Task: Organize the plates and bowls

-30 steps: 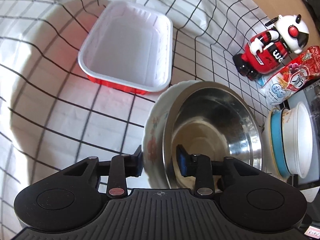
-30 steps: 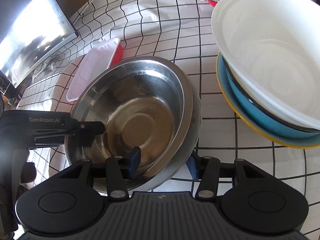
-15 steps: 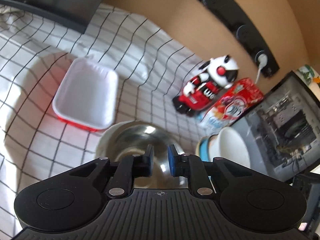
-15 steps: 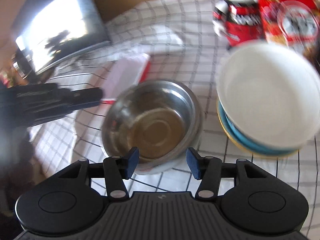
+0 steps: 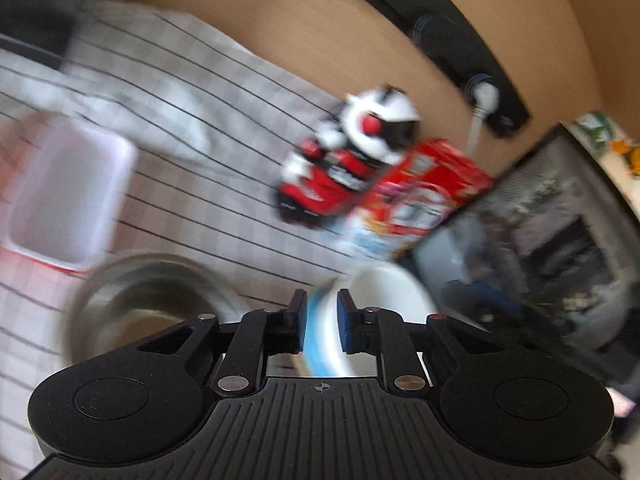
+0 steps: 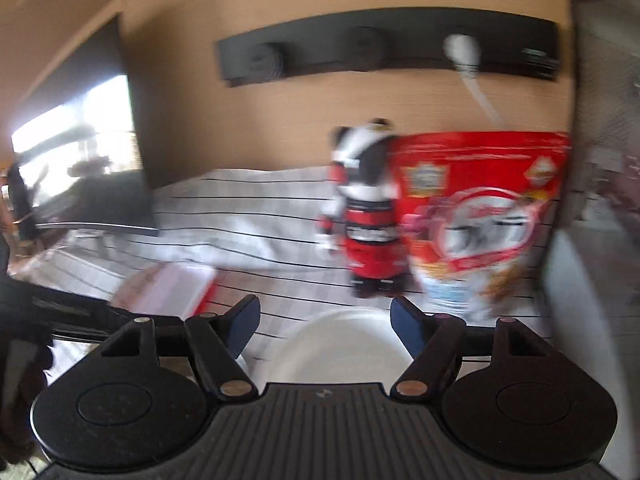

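Both views were smeared with blur. The left claw (image 5: 322, 322) had its blue pads close together with only a narrow gap and nothing gripped; its jaws had just parted a little. Through that gap showed the stacked bowls (image 5: 362, 320), a white one sitting in a blue one, resting on the checked cloth of the surface (image 5: 224, 168). To their left lay the steel bowl (image 5: 148, 304), and beyond it, near the left edge, the white tray with a red underside (image 5: 68, 196). A red, white and black toy figure (image 5: 352, 160) stood just beside a red snack bag (image 5: 424, 196) at the back.

The right claw (image 6: 325, 326) stood wide apart and empty, its jaws having just been opening. Between its fingers, lower down, the white bowl (image 6: 340, 346) appeared on the surface. The toy figure and the snack bag stood behind it, near the wall.
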`<state>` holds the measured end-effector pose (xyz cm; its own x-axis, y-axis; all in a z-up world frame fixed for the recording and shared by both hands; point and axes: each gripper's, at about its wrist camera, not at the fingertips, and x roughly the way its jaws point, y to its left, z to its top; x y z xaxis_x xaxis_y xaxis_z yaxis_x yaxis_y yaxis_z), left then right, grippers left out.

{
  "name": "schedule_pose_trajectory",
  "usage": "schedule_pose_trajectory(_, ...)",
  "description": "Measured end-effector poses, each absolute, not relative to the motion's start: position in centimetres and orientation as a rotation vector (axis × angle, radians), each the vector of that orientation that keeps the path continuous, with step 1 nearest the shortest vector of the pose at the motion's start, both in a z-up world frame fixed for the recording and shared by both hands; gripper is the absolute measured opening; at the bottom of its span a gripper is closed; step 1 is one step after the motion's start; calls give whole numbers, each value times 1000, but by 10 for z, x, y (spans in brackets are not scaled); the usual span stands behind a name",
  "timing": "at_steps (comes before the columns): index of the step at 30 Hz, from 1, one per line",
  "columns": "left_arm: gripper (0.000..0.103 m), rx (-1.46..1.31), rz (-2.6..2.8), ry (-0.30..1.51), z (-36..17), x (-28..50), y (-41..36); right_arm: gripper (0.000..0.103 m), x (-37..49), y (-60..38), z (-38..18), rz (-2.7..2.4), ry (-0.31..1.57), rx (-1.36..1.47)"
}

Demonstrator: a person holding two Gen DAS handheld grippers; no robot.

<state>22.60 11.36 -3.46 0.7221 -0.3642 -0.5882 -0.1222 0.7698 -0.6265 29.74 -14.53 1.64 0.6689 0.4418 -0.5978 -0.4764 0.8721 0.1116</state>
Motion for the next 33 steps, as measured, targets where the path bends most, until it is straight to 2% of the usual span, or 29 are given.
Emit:
schedule_pose_trajectory(7,19,-427,-69,839,-21,264,65,73,329,-185,-24,429,841,-28)
schedule_pose_trajectory(15,19,-236,-55,1021,-45,312,29,73,348,-185,-70,430,956,57)
schedule_pose_trajectory(17,25,-191,-15,1075,-56,323,26,72,353,-184,-84,424,991,57)
schedule_pose_trajectory(20,41,-188,5,1134,-70,335,28,70,358,-187,-97,437,1026,77)
schedule_pose_trajectory(21,42,-197,3,1154,-74,340,29,69,361,-187,-101,446,1041,84)
schedule_pose_trajectory(23,44,-223,-6,1198,-84,350,31,60,366,-191,-107,459,1066,97)
schedule_pose_trajectory(25,44,-244,-15,1235,-91,357,31,57,371,-195,-112,454,1088,117)
schedule_pose_trajectory(30,42,-276,-48,1275,-105,366,26,57,378,-197,-121,485,1123,183)
schedule_pose_trajectory(33,48,-259,-59,1278,-108,368,19,57,379,-191,-129,537,1170,221)
